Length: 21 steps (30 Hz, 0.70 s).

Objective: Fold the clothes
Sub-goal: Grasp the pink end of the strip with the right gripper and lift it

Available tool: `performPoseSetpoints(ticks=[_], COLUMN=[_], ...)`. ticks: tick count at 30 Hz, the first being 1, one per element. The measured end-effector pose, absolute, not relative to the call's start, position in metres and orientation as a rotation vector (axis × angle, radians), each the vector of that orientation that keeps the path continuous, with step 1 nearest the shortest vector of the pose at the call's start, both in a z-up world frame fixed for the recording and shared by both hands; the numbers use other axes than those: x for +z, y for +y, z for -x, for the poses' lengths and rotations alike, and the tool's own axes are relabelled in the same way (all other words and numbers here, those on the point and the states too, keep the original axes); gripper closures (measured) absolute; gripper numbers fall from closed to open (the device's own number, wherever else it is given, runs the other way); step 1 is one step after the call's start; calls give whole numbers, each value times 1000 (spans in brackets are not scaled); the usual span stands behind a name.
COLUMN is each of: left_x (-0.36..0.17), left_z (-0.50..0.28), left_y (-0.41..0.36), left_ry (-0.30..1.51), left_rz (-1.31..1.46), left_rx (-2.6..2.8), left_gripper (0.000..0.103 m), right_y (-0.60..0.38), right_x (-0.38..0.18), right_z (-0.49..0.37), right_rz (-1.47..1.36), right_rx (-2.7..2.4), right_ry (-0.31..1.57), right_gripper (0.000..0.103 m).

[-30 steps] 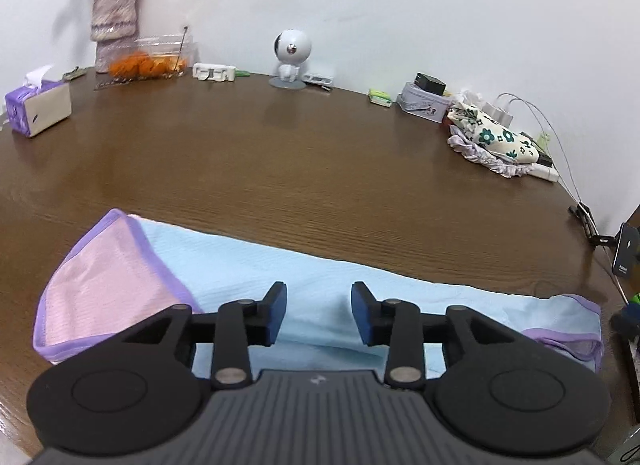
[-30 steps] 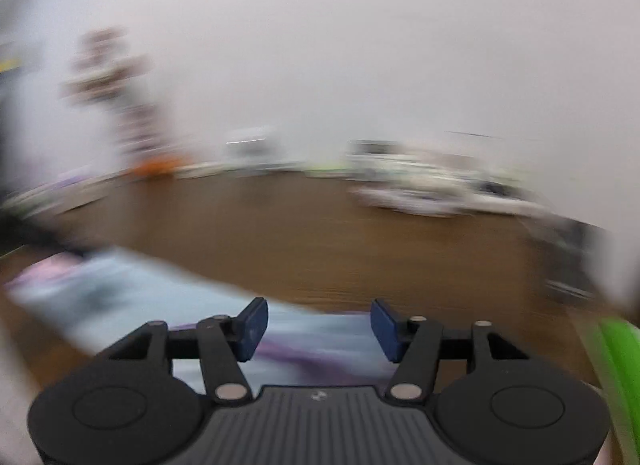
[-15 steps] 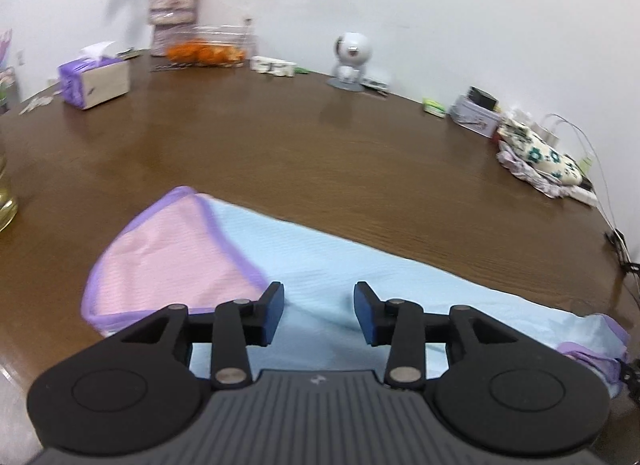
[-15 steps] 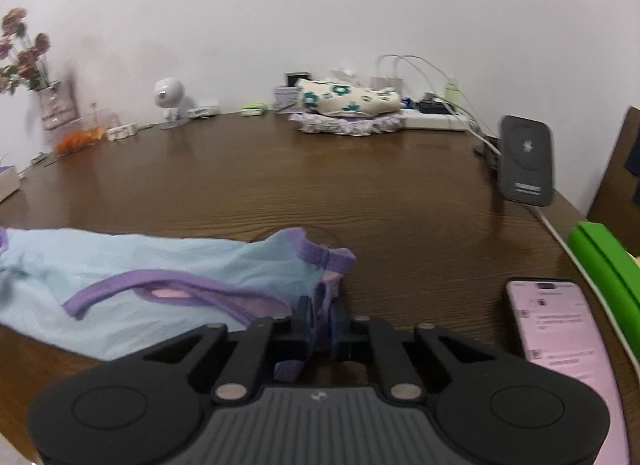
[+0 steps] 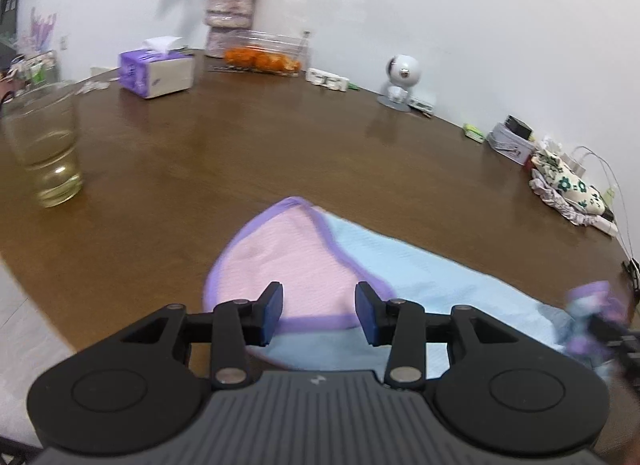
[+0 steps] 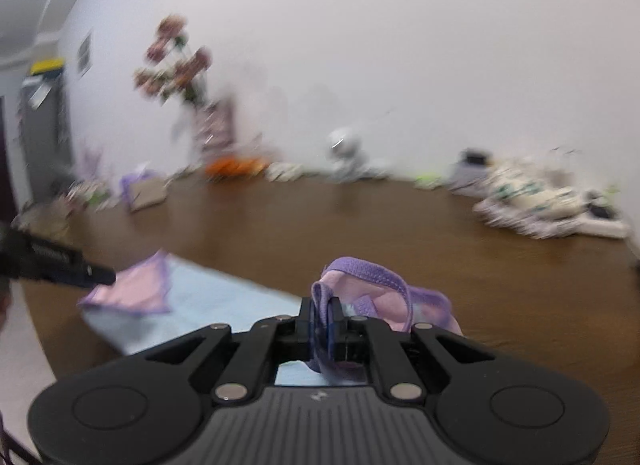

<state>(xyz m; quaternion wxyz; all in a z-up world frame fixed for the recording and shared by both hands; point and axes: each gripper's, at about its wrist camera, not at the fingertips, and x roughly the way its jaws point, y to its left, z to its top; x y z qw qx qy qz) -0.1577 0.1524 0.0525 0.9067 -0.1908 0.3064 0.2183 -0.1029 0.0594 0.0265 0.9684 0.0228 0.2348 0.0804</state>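
White wall and a broad brown table (image 5: 280,153) fill both views, with clutter along the far edge: a vase of flowers (image 5: 230,5), a tissue box (image 5: 156,73), a small round camera (image 5: 402,79), a flowered bundle (image 5: 568,185), and a glass (image 5: 44,145) near my left side. Across the near part of the table lies the garment (image 5: 420,273), pale blue with purple trim and a pink panel (image 5: 288,265) at its left end. My right gripper (image 6: 325,325) has its jaws pressed together on the garment's purple-edged right end, which half a second ago lay flat on the wood and is now bunched and raised off it, so I judge a fold toward the left is under way. My left gripper (image 5: 318,315) has slid left along the cloth and now hangs over the pink panel, jaws spread, gripping nothing; it looks placed to pin or take that end.
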Motion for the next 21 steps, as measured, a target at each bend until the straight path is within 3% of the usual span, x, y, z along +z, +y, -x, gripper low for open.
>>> performPoseSetpoints(ticks=[3, 5, 8, 11, 16, 21], left_x=[47, 42, 38, 37, 31, 24], left_z=[171, 176, 178, 176, 173, 172], left_y=[154, 153, 154, 152, 144, 139], left_ry=[635, 640, 644, 643, 635, 597], left_rz=[393, 383, 400, 398, 399, 452], left_rx=[507, 540, 576, 624, 641, 670], left_gripper=[59, 59, 59, 59, 59, 59], right_y=[77, 75, 60, 35, 39, 120], right_x=[12, 15, 39, 76, 110, 85], right_z=[86, 86, 101, 101, 11, -71], right_rz=[-44, -49, -47, -27, 235, 434], right_rx=[234, 283, 325, 325, 533, 798], right_ry=[538, 552, 476, 447, 568, 666], right_gripper=[88, 68, 51, 51, 51, 58])
